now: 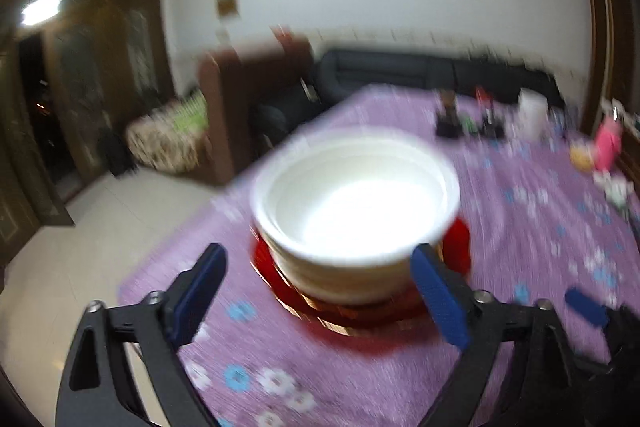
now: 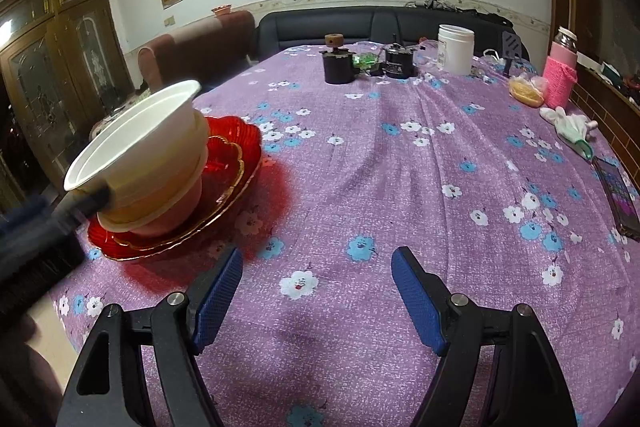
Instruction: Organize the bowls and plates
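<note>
Mostly the frames are filled by my purple flowered tablecloth (image 2: 380,187), running from lower centre up to the clutter at the far edge. At middle left of the right wrist view sits the red glass plate (image 2: 236,131), with a gold-rimmed plate (image 2: 224,197) nested on it, and on those a stack of white bowls (image 2: 160,163), the top one tilted. My left gripper (image 1: 316,291) is spread wide around the front of that stack; its fingers show no contact, though the blur leaves me unsure. My right gripper (image 2: 318,301) hangs wide open over bare cloth, holding nothing. I judge the stacking step is nearly finished; next I should square the tilted bowl, steadying it gently so the stack doesn't slide.
</note>
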`<state>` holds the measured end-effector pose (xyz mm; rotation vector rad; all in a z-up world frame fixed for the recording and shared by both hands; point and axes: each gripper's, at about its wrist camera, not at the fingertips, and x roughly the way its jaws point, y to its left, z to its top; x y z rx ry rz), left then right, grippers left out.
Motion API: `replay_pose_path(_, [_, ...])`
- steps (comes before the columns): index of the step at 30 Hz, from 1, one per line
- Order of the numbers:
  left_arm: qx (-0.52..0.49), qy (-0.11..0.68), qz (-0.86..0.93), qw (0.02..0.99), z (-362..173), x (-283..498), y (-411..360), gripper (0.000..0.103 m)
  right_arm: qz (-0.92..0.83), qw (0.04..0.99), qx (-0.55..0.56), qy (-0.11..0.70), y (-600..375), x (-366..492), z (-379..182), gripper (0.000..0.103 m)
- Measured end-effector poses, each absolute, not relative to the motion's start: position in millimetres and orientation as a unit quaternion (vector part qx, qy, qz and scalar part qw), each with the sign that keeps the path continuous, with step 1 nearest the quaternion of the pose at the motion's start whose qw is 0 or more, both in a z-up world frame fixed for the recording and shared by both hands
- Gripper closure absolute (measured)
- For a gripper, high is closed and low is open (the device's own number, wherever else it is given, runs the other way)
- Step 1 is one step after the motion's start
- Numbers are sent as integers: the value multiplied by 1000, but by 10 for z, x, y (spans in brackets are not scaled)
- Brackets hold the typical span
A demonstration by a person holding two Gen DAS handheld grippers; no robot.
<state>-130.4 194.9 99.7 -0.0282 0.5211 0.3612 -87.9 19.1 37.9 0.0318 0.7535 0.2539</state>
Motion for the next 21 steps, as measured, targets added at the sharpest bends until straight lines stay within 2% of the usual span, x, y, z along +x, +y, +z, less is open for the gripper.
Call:
replay_pose_path(3, [-23, 206, 177, 962, 1154, -1438, 2023, 0, 133, 923, 3, 361, 256, -884, 409, 22])
replay_pose_path(11, [-55, 275, 163, 946, 1115, -1261, 2325, 0, 168, 923, -22, 345, 447, -888, 544, 22])
replay_pose_path(16, [-68, 277, 161, 945, 1186, -1211, 2376, 0, 206, 917, -29, 340, 567, -902, 613, 21])
replay_pose_path(21, [-41, 272, 132, 952, 1331, -1102, 2065, 0, 216, 917, -6, 337, 463, -881, 692, 21])
